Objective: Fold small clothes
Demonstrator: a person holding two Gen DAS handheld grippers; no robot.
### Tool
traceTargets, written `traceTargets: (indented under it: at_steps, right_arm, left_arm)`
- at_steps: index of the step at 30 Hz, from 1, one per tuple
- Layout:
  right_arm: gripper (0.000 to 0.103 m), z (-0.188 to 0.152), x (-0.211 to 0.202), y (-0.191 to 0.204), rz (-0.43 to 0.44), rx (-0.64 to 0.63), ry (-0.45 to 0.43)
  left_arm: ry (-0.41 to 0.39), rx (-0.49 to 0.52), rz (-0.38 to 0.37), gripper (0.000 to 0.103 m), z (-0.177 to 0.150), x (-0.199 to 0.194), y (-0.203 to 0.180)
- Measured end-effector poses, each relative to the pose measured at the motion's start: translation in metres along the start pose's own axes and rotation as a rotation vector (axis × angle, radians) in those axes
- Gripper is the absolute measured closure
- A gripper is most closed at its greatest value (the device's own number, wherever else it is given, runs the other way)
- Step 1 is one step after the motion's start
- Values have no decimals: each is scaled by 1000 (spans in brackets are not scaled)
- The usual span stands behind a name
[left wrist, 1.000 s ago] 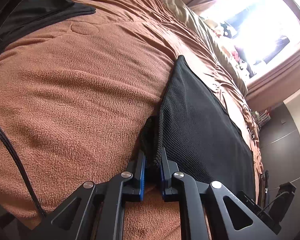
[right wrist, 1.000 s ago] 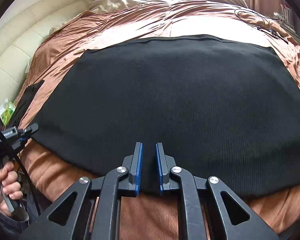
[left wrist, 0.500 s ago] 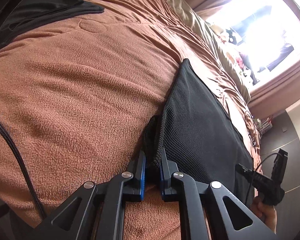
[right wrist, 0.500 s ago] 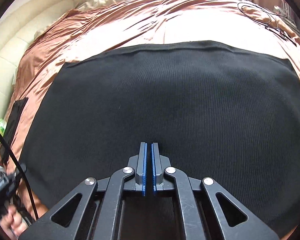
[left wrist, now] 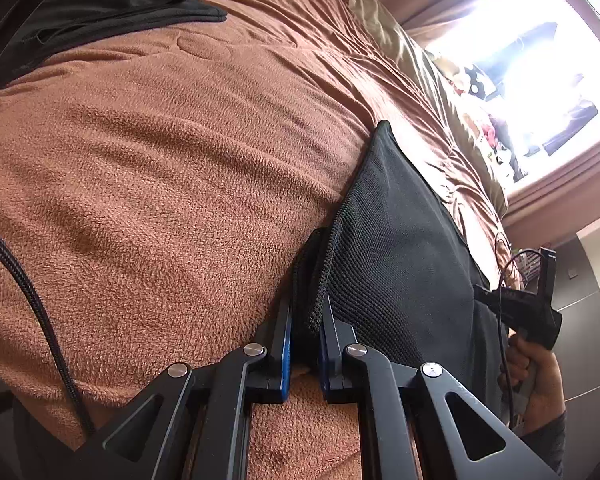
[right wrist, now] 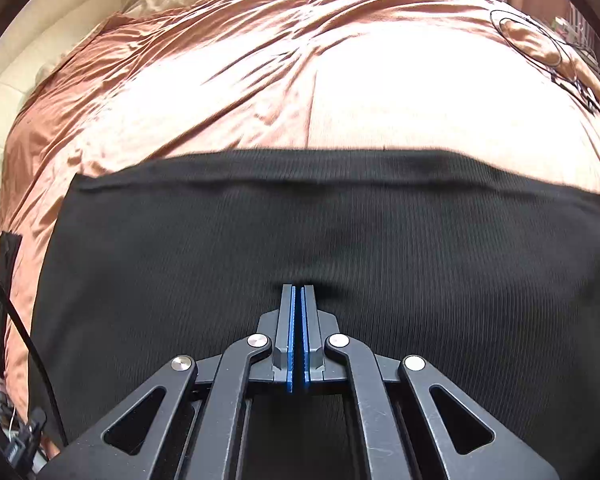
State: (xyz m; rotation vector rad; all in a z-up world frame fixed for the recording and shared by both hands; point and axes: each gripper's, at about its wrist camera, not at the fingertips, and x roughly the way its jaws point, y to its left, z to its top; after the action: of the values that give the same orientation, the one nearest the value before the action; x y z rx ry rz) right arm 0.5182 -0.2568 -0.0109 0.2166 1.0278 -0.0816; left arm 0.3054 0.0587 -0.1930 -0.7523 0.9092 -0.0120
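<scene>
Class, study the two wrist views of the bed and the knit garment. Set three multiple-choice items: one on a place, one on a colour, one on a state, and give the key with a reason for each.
1. Where does the left gripper hold the black knit garment?
A. at its edge
B. at its middle
C. nowhere

2. What colour is the fleece blanket beside the garment?
A. white
B. brown
C. green

3. How do the jaws of the right gripper stand?
A. wide open
B. closed to a thin slit
C. hidden

Key:
1 A, since the left wrist view shows bunched knit edge between the blue pads.
2 B, since the fleece reads brown all over in the left wrist view.
3 B, since the blue pads nearly meet over the garment; whether cloth is pinched between them cannot be told.
</scene>
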Motion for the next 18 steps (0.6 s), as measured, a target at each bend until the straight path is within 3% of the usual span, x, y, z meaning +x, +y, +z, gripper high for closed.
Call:
traceTargets:
  at_steps: [10,18]
  right_arm:
    - [103,32,11,-3,-2,6,-15]
    - [103,-7,-35,5,30,-44,-33]
  left_arm:
    - [8,-14,-26,92,1,1,5]
    - [24,-71,-109,94,8,-3,7]
